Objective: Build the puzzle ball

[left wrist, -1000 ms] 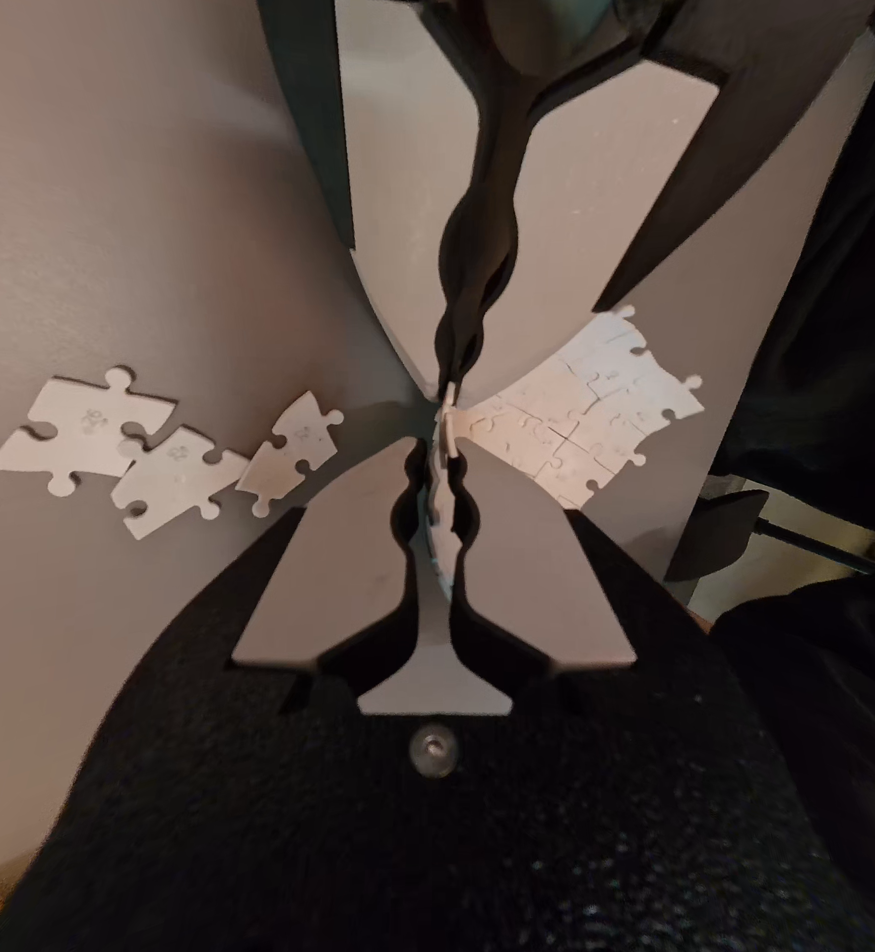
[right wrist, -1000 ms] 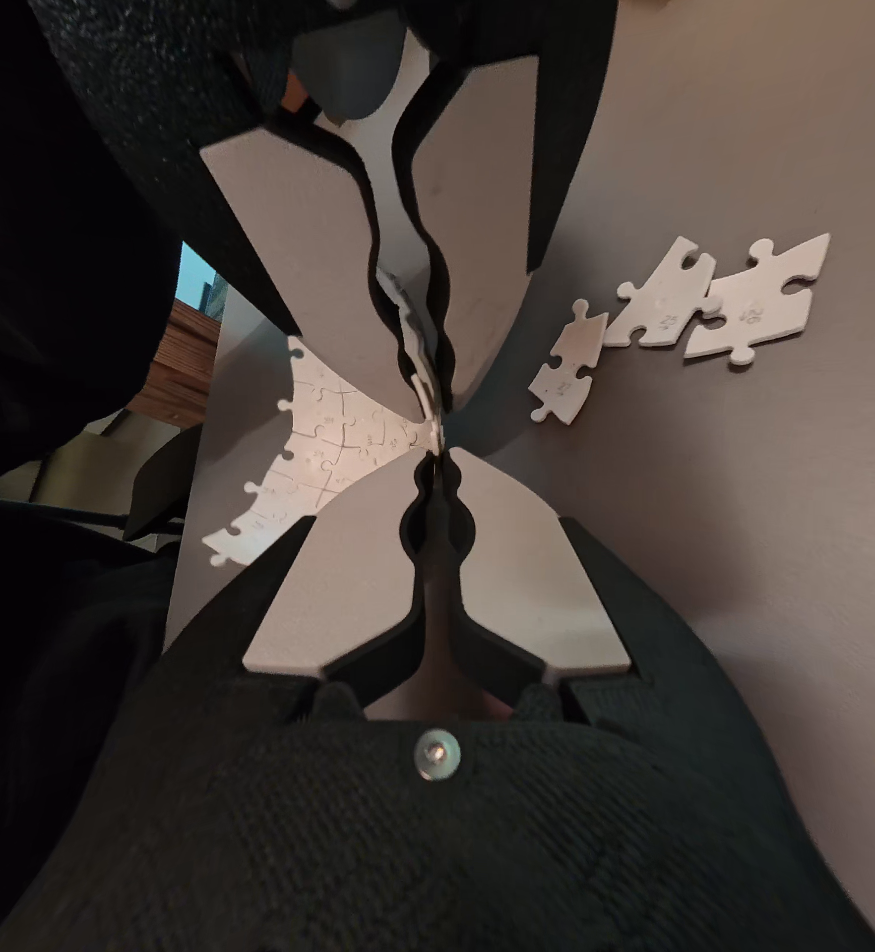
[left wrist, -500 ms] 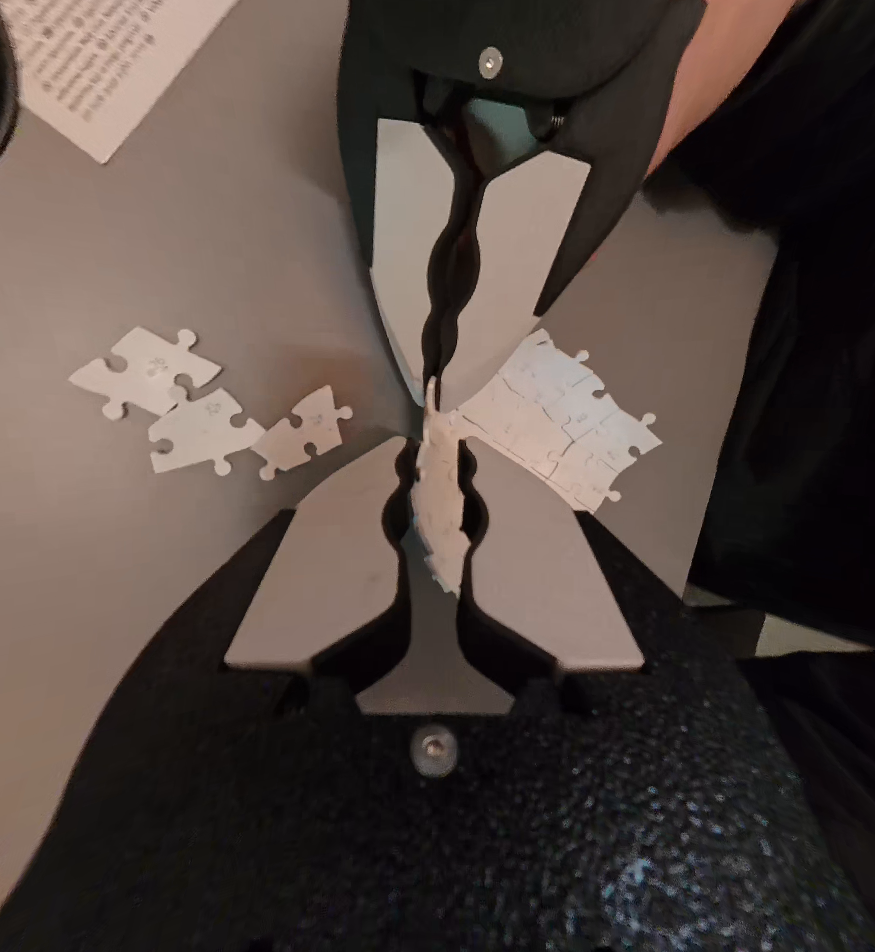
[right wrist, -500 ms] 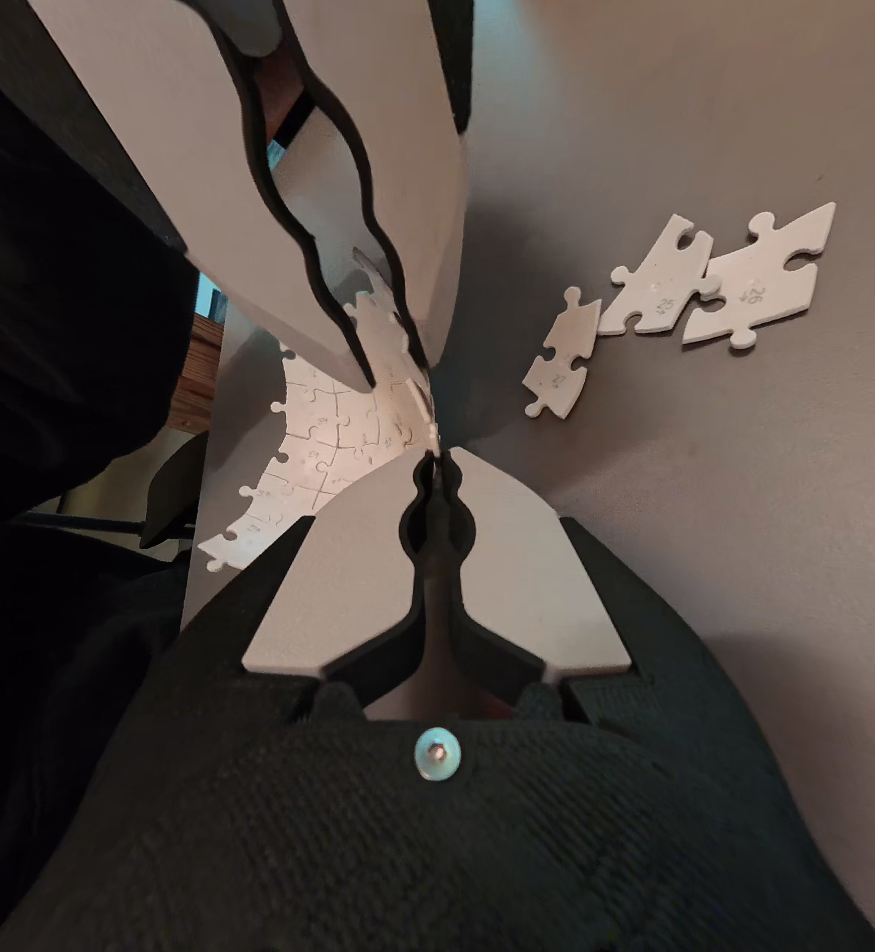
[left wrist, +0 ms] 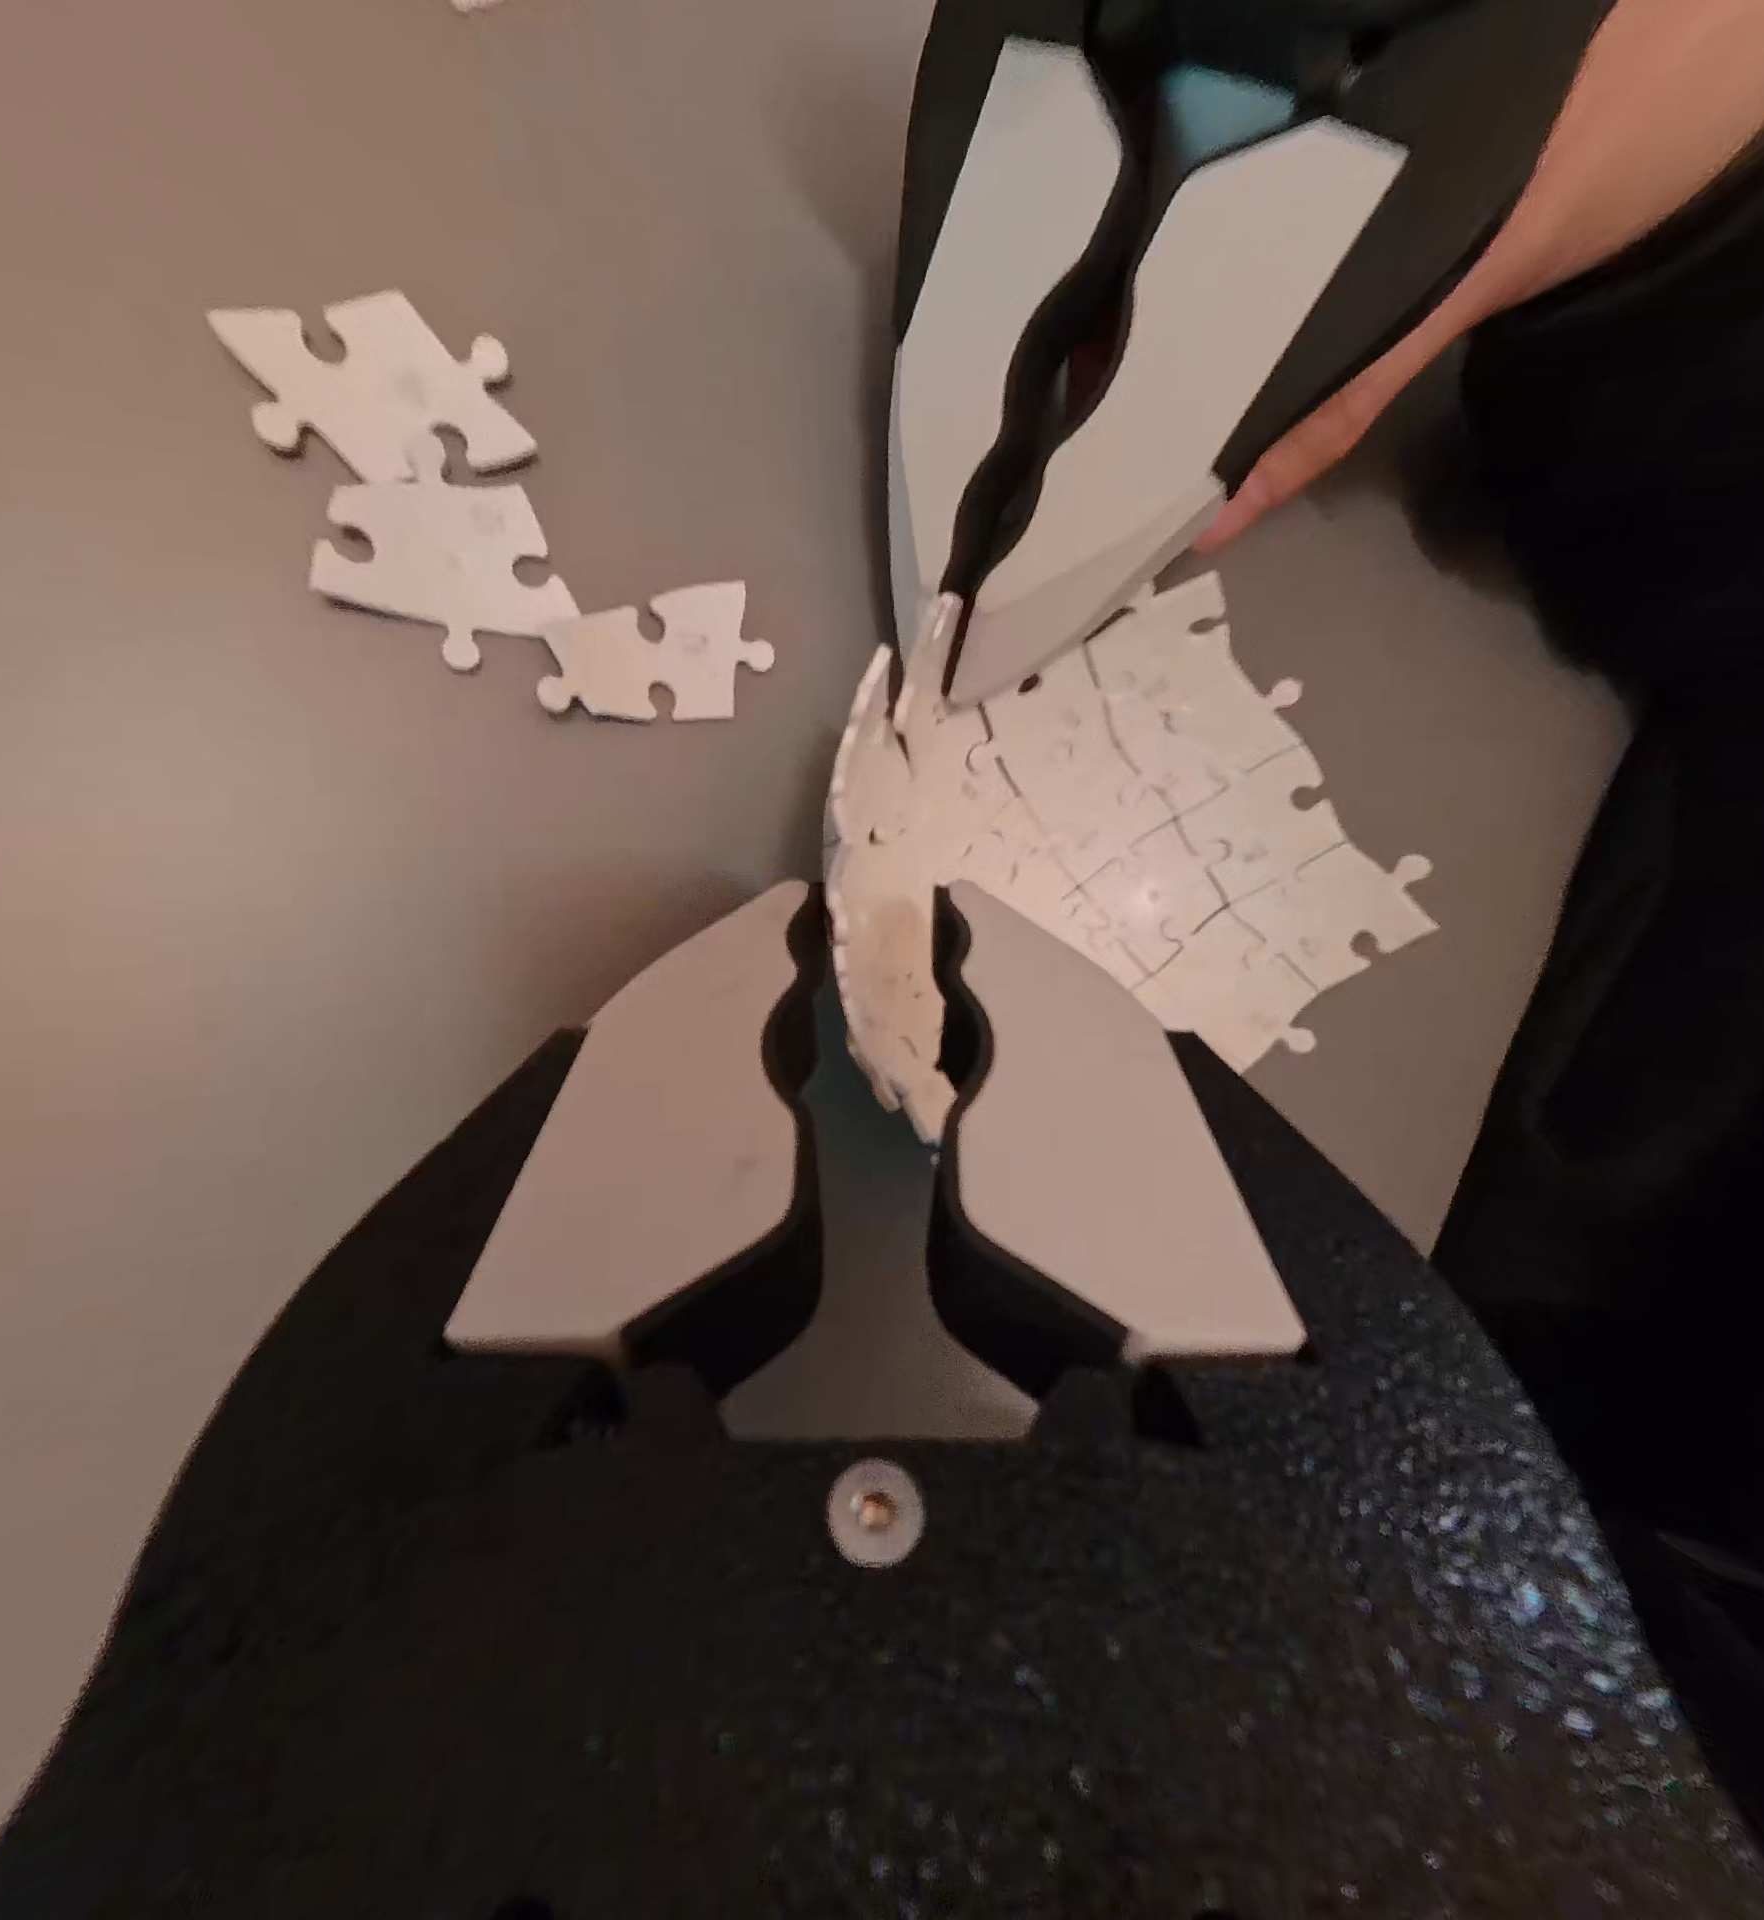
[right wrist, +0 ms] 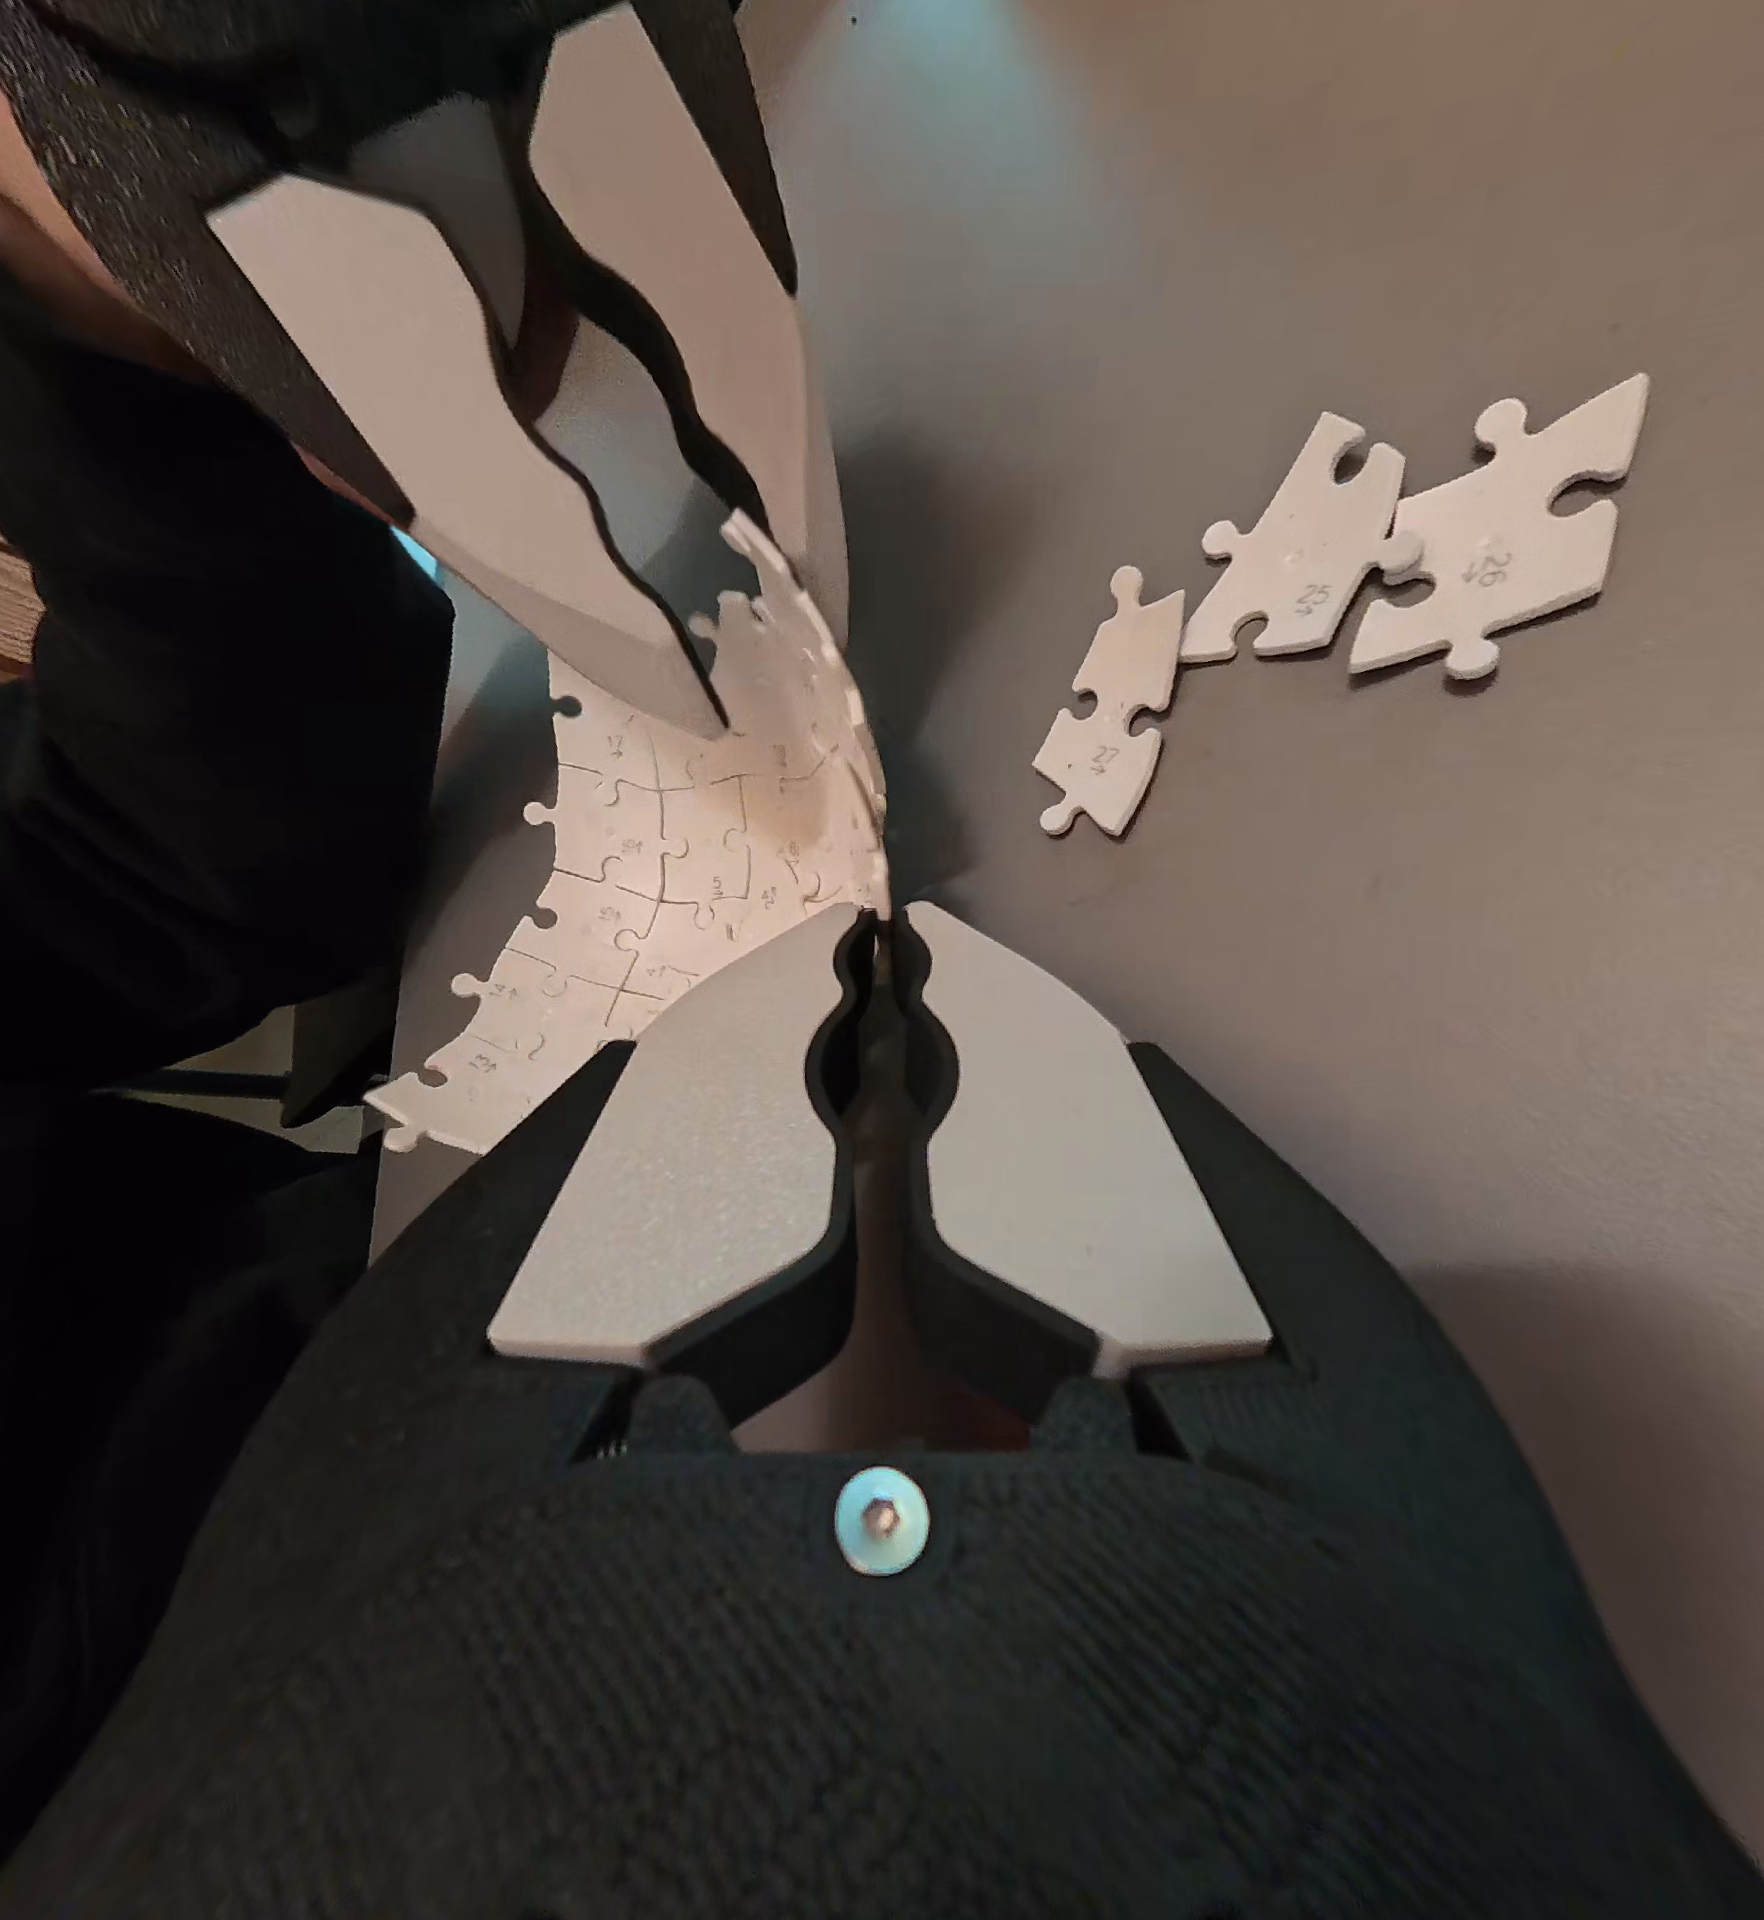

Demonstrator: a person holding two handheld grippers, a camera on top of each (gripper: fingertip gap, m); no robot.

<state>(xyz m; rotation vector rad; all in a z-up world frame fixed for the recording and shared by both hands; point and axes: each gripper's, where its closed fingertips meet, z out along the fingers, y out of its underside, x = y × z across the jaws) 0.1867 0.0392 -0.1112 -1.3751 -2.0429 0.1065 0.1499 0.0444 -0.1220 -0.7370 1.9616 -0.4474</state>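
In the left wrist view we note three loose puzzle pieces (left wrist: 504, 520) lying on the grey counter (left wrist: 182, 935) to the left of our fingers. The left gripper (left wrist: 883, 935) has its fingers clamped on the curved edge of the assembled puzzle section (left wrist: 1148, 831). Opposite, the right gripper (left wrist: 945, 644) pinches the same section's far edge, fingers together. A bare forearm (left wrist: 1543, 208) shows at right in this view only.

In the right wrist view the puzzle section (right wrist: 649, 883) curves up left of our fingers. The right gripper (right wrist: 883, 914) bites its rim, and the left gripper (right wrist: 753, 623) grips from above. Only here do we make out small printed numerals with arrows on the pieces (right wrist: 1356, 582), lying right of the fingers.
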